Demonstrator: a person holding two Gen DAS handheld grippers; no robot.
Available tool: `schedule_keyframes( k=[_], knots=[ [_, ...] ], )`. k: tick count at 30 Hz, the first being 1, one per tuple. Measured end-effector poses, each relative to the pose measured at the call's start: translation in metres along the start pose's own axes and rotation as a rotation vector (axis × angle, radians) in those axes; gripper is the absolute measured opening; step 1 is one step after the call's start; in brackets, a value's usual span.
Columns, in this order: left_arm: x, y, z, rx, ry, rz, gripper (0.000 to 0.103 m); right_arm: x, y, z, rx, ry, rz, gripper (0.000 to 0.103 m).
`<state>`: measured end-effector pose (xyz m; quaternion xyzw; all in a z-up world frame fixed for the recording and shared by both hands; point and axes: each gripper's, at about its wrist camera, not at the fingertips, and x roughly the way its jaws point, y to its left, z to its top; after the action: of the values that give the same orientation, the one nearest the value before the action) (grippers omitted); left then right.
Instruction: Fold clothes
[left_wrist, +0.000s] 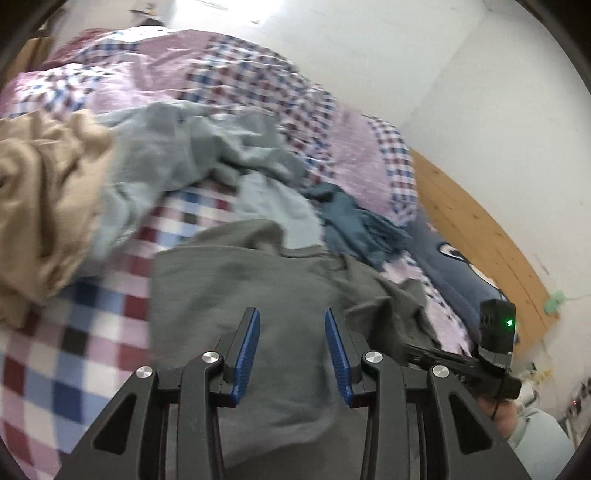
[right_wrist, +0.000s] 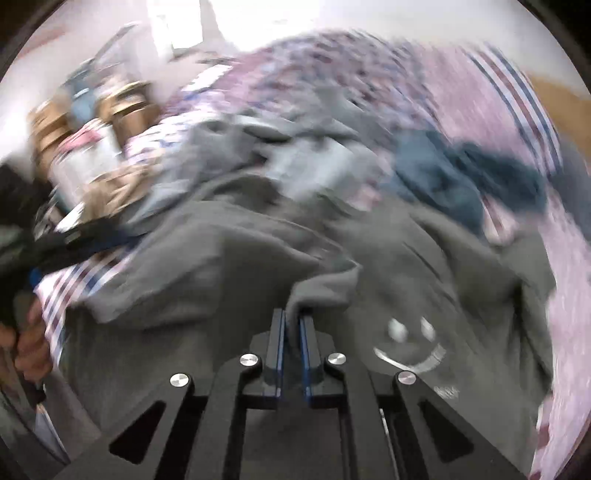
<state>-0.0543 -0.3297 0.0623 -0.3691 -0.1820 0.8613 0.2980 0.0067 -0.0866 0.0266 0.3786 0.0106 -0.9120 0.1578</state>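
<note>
A dark grey shirt (left_wrist: 236, 291) lies on the checked bedspread (left_wrist: 85, 332). My left gripper (left_wrist: 291, 314) is open just above the shirt, with nothing between its blue pads (left_wrist: 245, 347). My right gripper (right_wrist: 291, 317) is shut on a fold of the grey shirt (right_wrist: 207, 280), which bunches up over the fingertips. A white smiley print (right_wrist: 413, 347) shows on the shirt to the right of the gripper. The right wrist view is motion-blurred. The right gripper also shows in the left wrist view (left_wrist: 417, 349), at the shirt's right edge.
More clothes lie further back on the bed: a beige garment (left_wrist: 40, 206), a light grey-blue one (left_wrist: 177, 147) and a teal one (left_wrist: 354, 221). A navy pillow (left_wrist: 443, 269) lies by the wooden headboard (left_wrist: 480, 236). White walls stand behind.
</note>
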Motion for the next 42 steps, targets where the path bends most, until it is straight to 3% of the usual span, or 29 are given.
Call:
schedule_keyframes(
  k=[2,7,13,18,24,28,30,36,37,40,42],
  knots=[
    [0.004,-0.006,0.000,0.003,0.011,-0.028,0.038,0.000,0.021,-0.003,-0.077,-0.017,0.023,0.007],
    [0.019,-0.015,-0.004,0.008,0.066,-0.020,0.039,0.008,0.061,-0.014,-0.246,-0.008,0.031,0.009],
    [0.035,-0.021,-0.012,0.037,0.127,0.023,0.039,0.014,0.079,-0.022,-0.331,-0.002,-0.005,0.010],
    [0.032,-0.035,-0.013,0.072,0.116,-0.054,0.039,0.017,0.102,-0.033,-0.462,-0.002,-0.052,0.012],
    [0.034,-0.040,-0.013,0.068,0.142,-0.141,0.041,0.021,0.132,-0.050,-0.626,0.007,-0.039,0.012],
    [0.029,-0.039,-0.010,0.036,0.136,-0.213,0.045,0.023,0.134,-0.052,-0.632,0.014,-0.023,0.012],
    [0.026,-0.041,-0.008,0.049,0.133,-0.221,0.052,0.022,0.132,-0.050,-0.623,0.008,-0.012,0.012],
    [0.034,-0.049,-0.015,0.135,0.174,-0.150,0.053,0.015,0.119,-0.046,-0.580,-0.003,0.042,0.013],
    [0.035,-0.049,-0.016,0.143,0.179,-0.132,0.052,0.012,0.114,-0.043,-0.557,-0.007,0.063,0.014],
    [0.037,-0.039,-0.015,0.120,0.172,-0.083,0.017,0.004,0.091,-0.034,-0.452,-0.015,0.136,0.014],
    [0.034,-0.028,-0.011,0.078,0.149,-0.069,0.015,-0.001,0.071,-0.024,-0.351,-0.028,0.186,0.015]
  ],
)
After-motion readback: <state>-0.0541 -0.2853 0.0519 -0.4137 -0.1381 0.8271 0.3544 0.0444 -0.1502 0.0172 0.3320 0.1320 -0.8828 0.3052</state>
